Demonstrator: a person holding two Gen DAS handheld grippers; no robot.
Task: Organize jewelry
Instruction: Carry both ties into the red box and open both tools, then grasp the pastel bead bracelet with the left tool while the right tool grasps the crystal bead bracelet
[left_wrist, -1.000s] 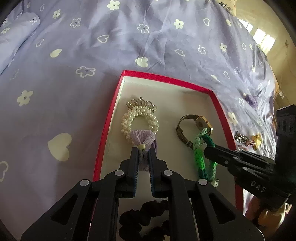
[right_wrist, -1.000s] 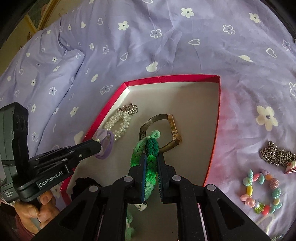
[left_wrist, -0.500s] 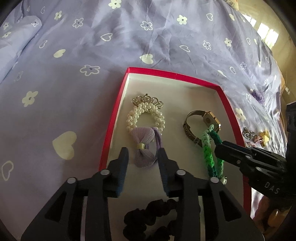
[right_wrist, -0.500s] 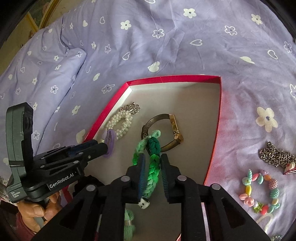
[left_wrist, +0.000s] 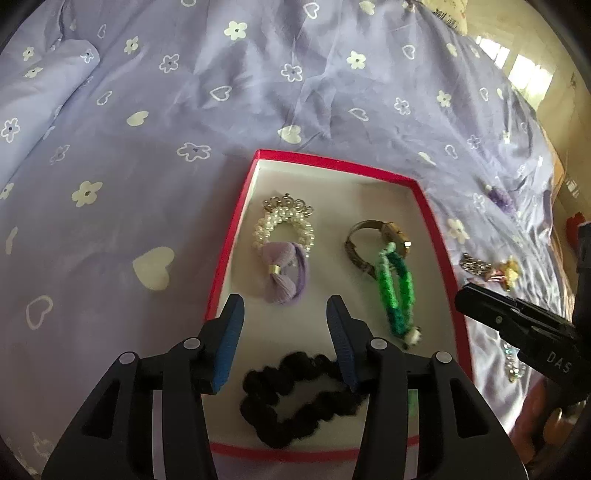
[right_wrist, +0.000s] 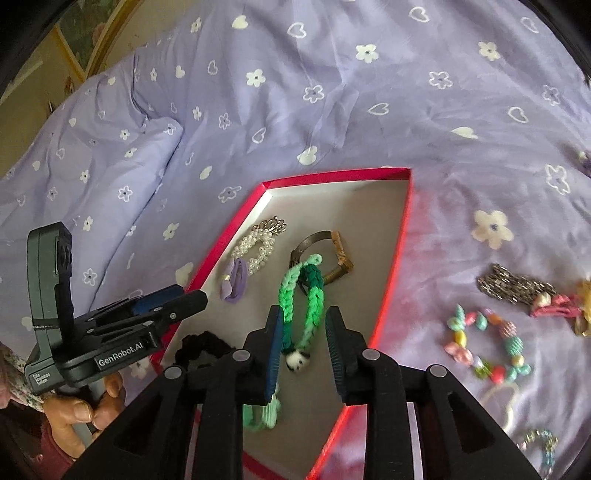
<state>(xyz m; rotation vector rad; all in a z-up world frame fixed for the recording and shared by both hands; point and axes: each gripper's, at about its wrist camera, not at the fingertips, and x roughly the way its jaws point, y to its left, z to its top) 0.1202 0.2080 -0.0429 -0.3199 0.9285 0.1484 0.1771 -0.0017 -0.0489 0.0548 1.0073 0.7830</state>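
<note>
A lilac cotton bedsheet (left_wrist: 229, 122) printed with white flowers and hearts spreads wrinkled; a matching pillow (right_wrist: 85, 177) lies upon its left edge.

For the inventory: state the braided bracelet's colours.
Light and dark green braided bracelet, panda charm; clearest in right wrist view.

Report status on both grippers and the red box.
Both hand-held grippers, left and right, just opened, empty. Purple bow tie and green braided bracelet lie in red box. Nothing blocking.
</note>
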